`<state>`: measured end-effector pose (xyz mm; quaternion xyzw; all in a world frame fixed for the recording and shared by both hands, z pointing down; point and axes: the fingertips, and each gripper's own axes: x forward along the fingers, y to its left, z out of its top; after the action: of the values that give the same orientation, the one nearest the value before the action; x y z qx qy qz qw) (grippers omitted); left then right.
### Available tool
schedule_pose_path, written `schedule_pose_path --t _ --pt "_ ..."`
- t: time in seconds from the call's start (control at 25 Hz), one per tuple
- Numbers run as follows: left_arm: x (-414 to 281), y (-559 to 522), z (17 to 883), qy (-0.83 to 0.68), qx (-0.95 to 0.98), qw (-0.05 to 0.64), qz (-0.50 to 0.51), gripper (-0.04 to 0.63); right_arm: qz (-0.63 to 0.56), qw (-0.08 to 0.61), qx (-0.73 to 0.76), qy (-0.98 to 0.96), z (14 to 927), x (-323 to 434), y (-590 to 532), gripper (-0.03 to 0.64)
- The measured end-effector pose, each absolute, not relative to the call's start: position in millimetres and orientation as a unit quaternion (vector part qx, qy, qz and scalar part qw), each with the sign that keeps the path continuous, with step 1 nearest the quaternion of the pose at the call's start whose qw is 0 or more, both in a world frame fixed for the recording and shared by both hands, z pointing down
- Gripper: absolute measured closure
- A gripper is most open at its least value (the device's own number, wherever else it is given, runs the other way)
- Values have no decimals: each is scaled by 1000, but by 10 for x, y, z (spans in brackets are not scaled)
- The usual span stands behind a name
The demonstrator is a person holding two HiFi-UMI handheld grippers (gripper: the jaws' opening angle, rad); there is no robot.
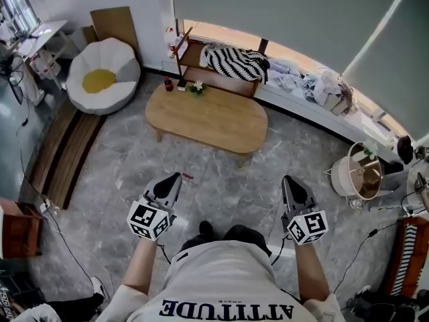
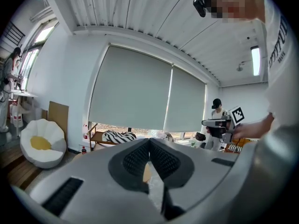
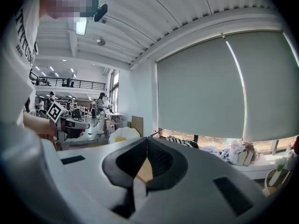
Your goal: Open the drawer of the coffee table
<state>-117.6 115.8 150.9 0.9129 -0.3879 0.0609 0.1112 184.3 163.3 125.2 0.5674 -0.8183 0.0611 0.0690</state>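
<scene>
The left claw (image 1: 175, 178) and right claw (image 1: 288, 179) are both closed and empty, well apart from the oval wooden surface (image 1: 214, 123) ahead. Its drawer doesn't show from here. It is probably light and rigid, and best pulled by a handle or lower edge.

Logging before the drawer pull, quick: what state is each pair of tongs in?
Left tongs: closed, holding nothing.
Right tongs: closed, holding nothing.
</scene>
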Motion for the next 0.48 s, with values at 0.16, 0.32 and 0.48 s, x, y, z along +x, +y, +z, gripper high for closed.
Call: schedule_pose_path --t 0.16,0.32,0.48 --pt "-1207 1017 1528 -385 914 116 59 575 64 74 570 -816 1236 1795 1502 598" --pt "-1211 907 1606 -382 914 124 62 575 66 79 569 -816 1279 1781 1375 598" --pt "-1181 745 1658 -387 911 127 63 575 73 77 567 -817 1353 1830 1160 598"
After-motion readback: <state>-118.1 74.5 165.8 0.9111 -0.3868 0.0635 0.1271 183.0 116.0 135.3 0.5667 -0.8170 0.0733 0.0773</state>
